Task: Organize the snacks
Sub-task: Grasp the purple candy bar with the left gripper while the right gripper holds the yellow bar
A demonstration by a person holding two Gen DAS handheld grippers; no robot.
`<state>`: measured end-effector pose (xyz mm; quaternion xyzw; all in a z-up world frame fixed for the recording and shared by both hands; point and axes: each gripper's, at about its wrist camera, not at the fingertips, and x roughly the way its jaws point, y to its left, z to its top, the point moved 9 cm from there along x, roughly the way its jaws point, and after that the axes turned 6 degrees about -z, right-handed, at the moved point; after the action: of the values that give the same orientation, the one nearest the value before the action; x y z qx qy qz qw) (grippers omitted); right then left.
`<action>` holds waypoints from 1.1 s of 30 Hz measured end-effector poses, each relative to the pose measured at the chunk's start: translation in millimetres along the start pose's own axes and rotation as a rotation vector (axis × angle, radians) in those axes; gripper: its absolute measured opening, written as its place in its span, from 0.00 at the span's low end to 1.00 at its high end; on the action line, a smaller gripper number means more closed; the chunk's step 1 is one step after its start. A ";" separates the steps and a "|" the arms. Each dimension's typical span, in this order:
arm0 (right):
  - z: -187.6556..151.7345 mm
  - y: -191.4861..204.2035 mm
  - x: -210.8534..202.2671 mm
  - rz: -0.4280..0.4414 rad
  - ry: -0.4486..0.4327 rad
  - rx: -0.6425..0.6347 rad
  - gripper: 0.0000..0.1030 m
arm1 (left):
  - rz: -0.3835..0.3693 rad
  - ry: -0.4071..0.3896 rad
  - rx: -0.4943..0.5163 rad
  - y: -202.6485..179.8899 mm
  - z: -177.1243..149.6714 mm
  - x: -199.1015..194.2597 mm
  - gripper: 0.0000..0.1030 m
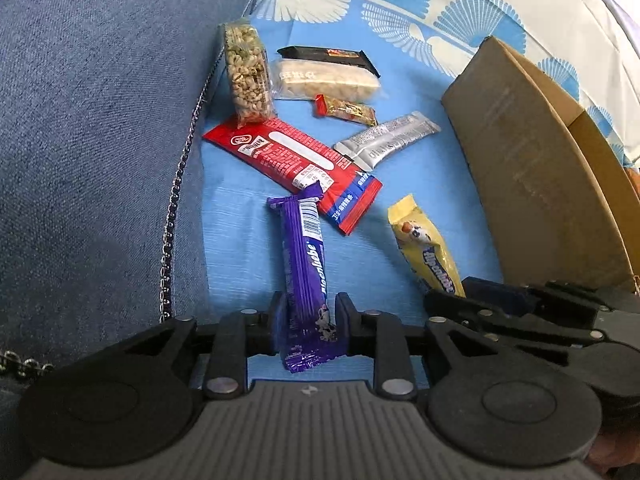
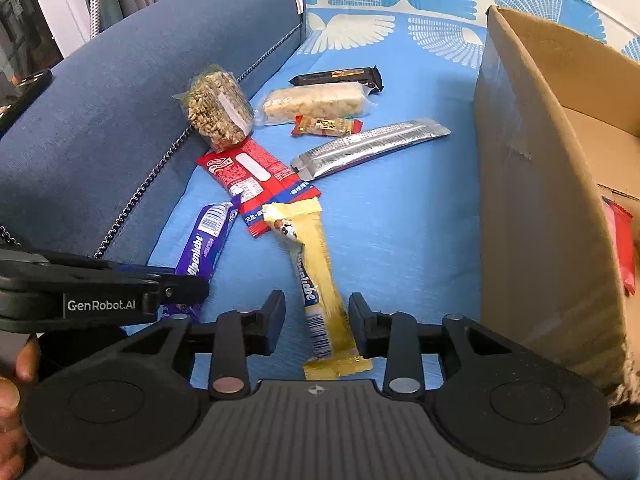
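blue cloth (image 1: 240, 240) | purple bar (image 1: 306, 264) between left hand-held gripper (image 1: 308, 316) fingers

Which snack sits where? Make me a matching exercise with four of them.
1. silver foil sachet
2. purple-wrapped chocolate bar
3. clear bag of puffed grain
4. yellow-wrapped chocolate bar

A. between the fingers of the right gripper
B. leaning on the blue sofa arm
C. lying flat, nearest the cardboard box
D. between the fingers of the left gripper

Pairs: 1-C, 2-D, 3-B, 4-A
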<state>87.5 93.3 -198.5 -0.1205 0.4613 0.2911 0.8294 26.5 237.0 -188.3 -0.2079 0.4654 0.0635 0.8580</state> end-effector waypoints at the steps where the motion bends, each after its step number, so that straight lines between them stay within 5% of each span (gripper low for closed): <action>1: -0.4 0.1 0.5 0.000 0.001 -0.002 0.36 | -0.002 -0.002 -0.001 -0.1 0.5 0.5 0.33; 24: -5.6 3.9 15.1 -0.021 0.035 -0.033 0.36 | 0.019 0.012 0.019 -2.0 4.0 9.9 0.36; 28: -6.3 5.0 14.2 -0.025 0.028 -0.051 0.25 | 0.035 0.012 0.033 -2.7 3.5 10.2 0.27; 33: -2.9 3.0 8.3 -0.014 0.011 -0.028 0.25 | 0.025 -0.007 0.038 -4.0 3.7 6.6 0.19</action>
<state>87.1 97.4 -206.9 -0.1371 0.4609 0.2909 0.8271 34.3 234.3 -190.8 -0.1855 0.4660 0.0661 0.8626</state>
